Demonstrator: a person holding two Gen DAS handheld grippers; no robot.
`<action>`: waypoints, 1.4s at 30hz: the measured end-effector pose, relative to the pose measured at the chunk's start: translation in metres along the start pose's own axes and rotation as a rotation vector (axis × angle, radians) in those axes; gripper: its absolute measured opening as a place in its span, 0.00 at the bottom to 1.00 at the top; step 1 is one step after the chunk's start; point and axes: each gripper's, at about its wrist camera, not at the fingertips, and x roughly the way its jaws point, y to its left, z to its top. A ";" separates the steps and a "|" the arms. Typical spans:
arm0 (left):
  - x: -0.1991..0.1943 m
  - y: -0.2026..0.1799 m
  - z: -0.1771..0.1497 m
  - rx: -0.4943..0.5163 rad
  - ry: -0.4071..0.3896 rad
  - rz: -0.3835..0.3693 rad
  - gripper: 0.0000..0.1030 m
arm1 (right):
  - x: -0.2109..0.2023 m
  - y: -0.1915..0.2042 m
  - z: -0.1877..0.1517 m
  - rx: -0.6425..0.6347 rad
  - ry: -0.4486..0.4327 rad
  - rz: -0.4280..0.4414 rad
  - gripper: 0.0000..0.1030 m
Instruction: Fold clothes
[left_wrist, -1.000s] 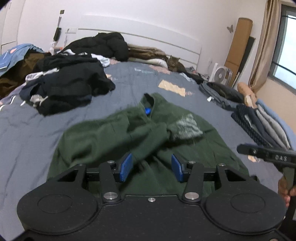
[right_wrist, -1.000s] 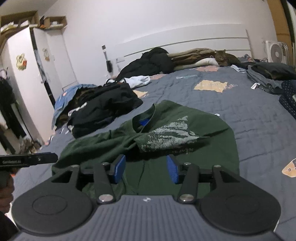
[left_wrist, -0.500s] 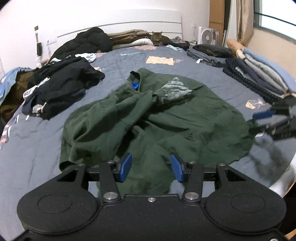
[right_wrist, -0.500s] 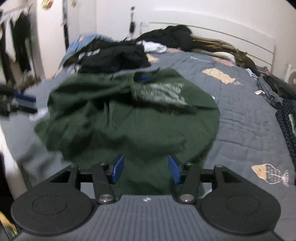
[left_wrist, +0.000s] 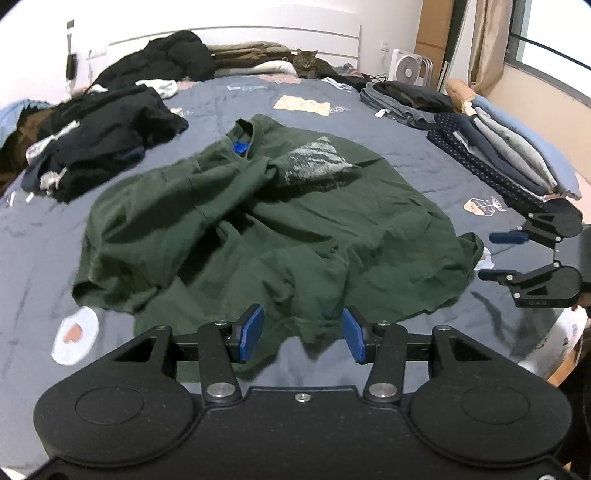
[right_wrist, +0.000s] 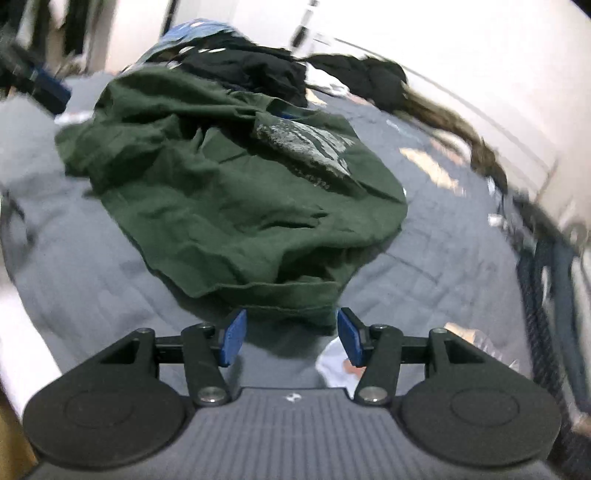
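A dark green T-shirt (left_wrist: 258, 221) lies crumpled on the grey quilt (left_wrist: 221, 96), collar toward the headboard, with a pale print patch folded over its chest. My left gripper (left_wrist: 302, 334) is open, and the shirt's near hem lies just ahead of its blue pads, with nothing pinched. My right gripper (left_wrist: 495, 256) is at the shirt's right corner, turned on its side. In the right wrist view the right gripper (right_wrist: 288, 334) is open, with the green T-shirt (right_wrist: 229, 192) hem just beyond its fingertips. The left gripper (right_wrist: 48, 88) is a blur at the far left.
A heap of dark clothes (left_wrist: 103, 136) lies left of the shirt. Folded stacks (left_wrist: 509, 158) line the right side of the bed. A cat (left_wrist: 308, 62) rests by the headboard, with a fan (left_wrist: 408, 70) beyond. The bed's near edge is just below both grippers.
Both grippers have sunk toward the shirt's near hem. The right gripper swung round to the shirt's right corner and rolled, tilting its view. The shirt has not moved.
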 end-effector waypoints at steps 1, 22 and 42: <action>0.002 0.000 -0.003 -0.012 0.002 -0.015 0.46 | 0.001 0.000 -0.001 -0.038 -0.017 -0.009 0.52; 0.024 0.003 -0.024 -0.150 0.026 -0.160 0.46 | 0.021 0.012 -0.003 -0.516 0.040 0.059 0.16; 0.011 0.002 -0.019 -0.146 -0.055 -0.167 0.46 | -0.081 -0.136 -0.020 1.238 -0.357 0.375 0.04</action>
